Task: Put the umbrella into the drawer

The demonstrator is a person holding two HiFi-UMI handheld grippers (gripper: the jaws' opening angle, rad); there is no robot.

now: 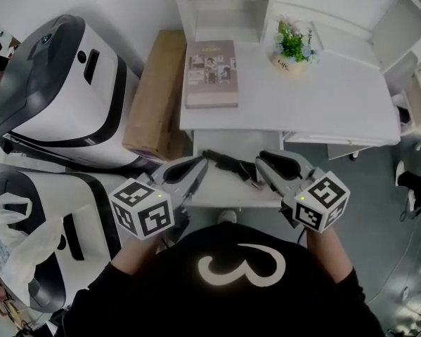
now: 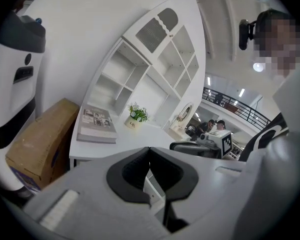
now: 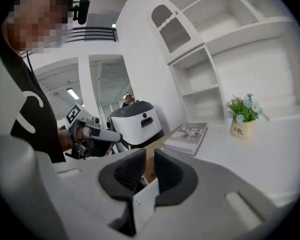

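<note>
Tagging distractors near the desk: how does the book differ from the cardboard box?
The book lies flat on the white desk; the cardboard box stands off the desk, beside its left edge. The book has a grey cover with photos; the cardboard box is plain brown. The cardboard box is clearly longer than the book. Both are rectangular, and their long sides run the same way in the head view.

Both forearms [image 1: 134,251] stretched forward from torso, side by side, apart from each other. Left tongs [image 1: 198,166] point forward and little downward; jaws together, pads touching at tips, nothing between. Right tongs [image 1: 265,161] point same way; jaws with narrow gap, empty. Marker cubes [image 1: 141,208] face up toward head.
</note>
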